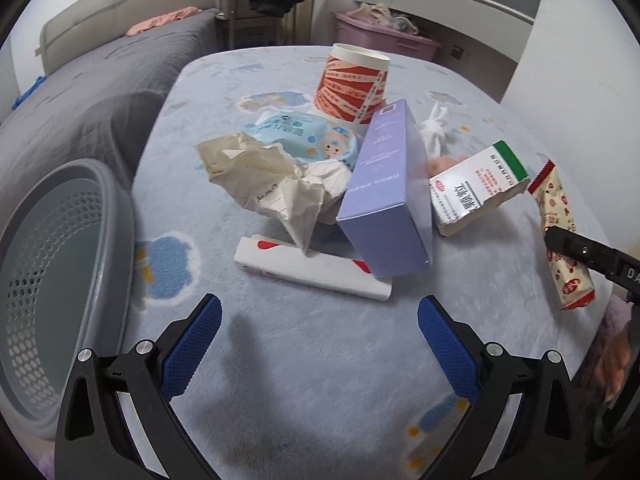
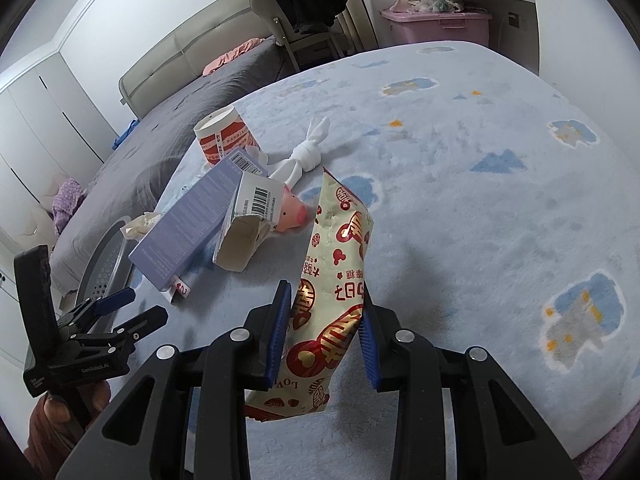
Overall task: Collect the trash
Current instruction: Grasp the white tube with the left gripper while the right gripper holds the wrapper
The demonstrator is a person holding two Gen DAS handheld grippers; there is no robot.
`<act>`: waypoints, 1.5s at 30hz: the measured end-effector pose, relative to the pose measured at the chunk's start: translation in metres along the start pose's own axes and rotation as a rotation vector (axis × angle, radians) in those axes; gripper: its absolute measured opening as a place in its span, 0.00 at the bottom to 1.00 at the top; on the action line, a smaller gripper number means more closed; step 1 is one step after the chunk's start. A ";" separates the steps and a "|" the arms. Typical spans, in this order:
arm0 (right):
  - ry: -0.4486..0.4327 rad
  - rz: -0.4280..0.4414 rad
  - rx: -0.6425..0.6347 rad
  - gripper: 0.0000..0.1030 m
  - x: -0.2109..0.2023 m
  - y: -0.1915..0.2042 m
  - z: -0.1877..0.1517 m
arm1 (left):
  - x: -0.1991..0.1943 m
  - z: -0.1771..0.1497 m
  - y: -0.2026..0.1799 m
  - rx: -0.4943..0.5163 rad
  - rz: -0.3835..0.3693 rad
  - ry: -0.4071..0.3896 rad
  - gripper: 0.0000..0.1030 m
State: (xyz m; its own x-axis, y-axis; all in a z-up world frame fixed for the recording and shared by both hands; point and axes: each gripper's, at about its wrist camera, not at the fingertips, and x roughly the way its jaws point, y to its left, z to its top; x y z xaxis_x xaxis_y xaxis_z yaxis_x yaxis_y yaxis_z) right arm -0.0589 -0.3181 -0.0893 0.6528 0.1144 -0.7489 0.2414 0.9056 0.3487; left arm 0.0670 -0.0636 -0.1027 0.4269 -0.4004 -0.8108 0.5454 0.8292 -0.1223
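My right gripper (image 2: 324, 320) is shut on a cream-and-red snack wrapper (image 2: 336, 264), held upright above the blue blanket; the same wrapper (image 1: 560, 236) shows at the right of the left wrist view. My left gripper (image 1: 320, 324) hangs open over bare blanket, just short of a white-and-red flat packet (image 1: 316, 272). Behind that lie a purple box (image 1: 388, 196), crumpled paper (image 1: 264, 176), a blue wipes pack (image 1: 308, 140), a red-striped paper cup (image 1: 352, 84) and a white-green medicine box (image 1: 476, 192). A grey perforated basket (image 1: 52, 280) stands at the left.
The blue blanket (image 2: 500, 184) with cloud prints covers the table. A pink pig toy (image 2: 292, 212) and knotted white cloth (image 2: 308, 152) lie beyond the boxes. A grey bed (image 1: 92, 80), a chair (image 2: 296, 20) with dark clothes and a pink bin (image 2: 436, 24) stand behind.
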 end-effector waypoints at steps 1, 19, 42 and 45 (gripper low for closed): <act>0.000 0.001 0.000 0.30 0.000 0.000 0.000 | 0.001 0.002 0.001 -0.001 -0.012 0.000 0.94; -0.001 0.006 -0.001 0.31 -0.001 0.001 -0.001 | 0.019 0.017 0.004 0.069 -0.045 0.007 0.94; 0.006 0.003 -0.014 0.31 0.001 0.004 -0.002 | 0.023 0.012 -0.002 0.117 0.018 0.005 0.82; 0.005 0.000 -0.021 0.31 -0.001 0.006 -0.003 | 0.015 0.003 -0.004 0.108 0.027 0.005 0.82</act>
State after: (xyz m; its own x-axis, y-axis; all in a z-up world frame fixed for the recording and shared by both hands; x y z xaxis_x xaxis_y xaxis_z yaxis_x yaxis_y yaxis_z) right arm -0.0602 -0.3113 -0.0880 0.6490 0.1169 -0.7518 0.2259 0.9139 0.3372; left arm 0.0740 -0.0740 -0.1126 0.4396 -0.3761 -0.8157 0.6082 0.7929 -0.0379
